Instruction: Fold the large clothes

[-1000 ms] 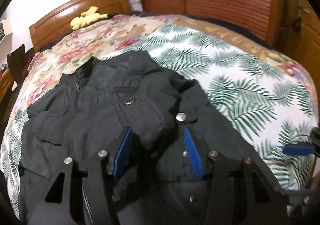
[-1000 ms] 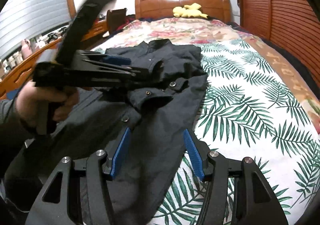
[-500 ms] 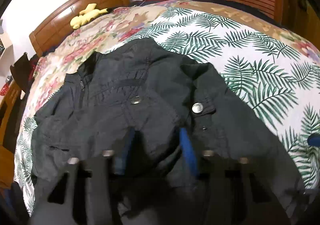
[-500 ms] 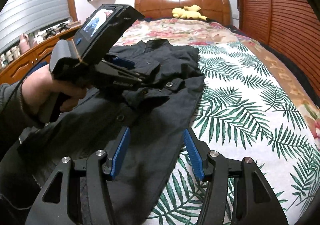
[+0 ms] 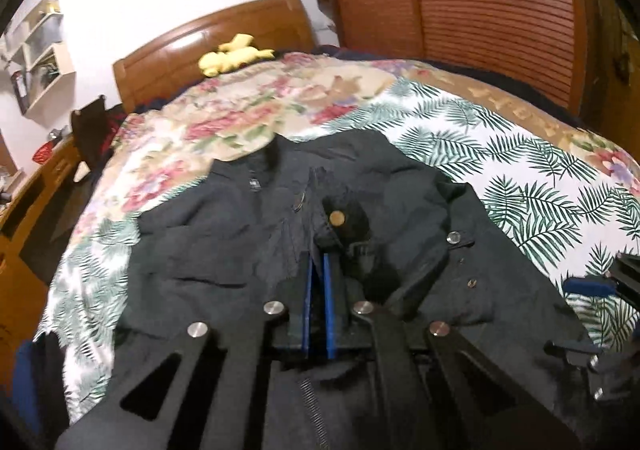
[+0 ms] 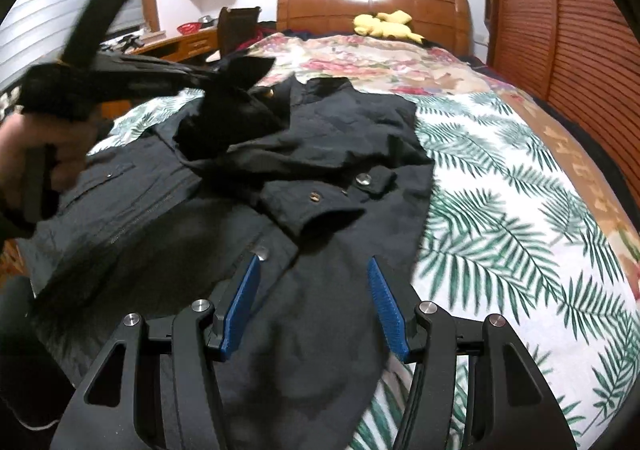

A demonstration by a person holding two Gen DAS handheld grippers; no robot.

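Observation:
A black jacket [image 5: 224, 250] lies spread on the bed, collar toward the headboard. My left gripper [image 5: 318, 262] has its blue pads closing tight on a bunched fold of it, and a brass snap [image 5: 337, 217] shows just past the tips. In the right wrist view, a hand holds the left gripper [image 6: 224, 79] with that fold lifted off the jacket [image 6: 340, 137]. My right gripper [image 6: 314, 282] hangs open over the jacket's lower part, with nothing pinched between its fingers. One of its blue pads [image 5: 588, 286] shows at the right edge of the left wrist view.
The bedspread [image 6: 500, 209] has a palm-leaf print near me and a floral print beyond. A yellow plush toy [image 6: 384, 23] rests by the wooden headboard [image 6: 372, 3]. Slatted wooden doors [image 6: 580, 49] stand at the right. A desk [image 6: 184, 43] and wall shelves stand at the left.
The left gripper's jaws went from wide apart to closed on a jacket fold and lifted it toward the collar. The right gripper stayed open and shifted slightly.

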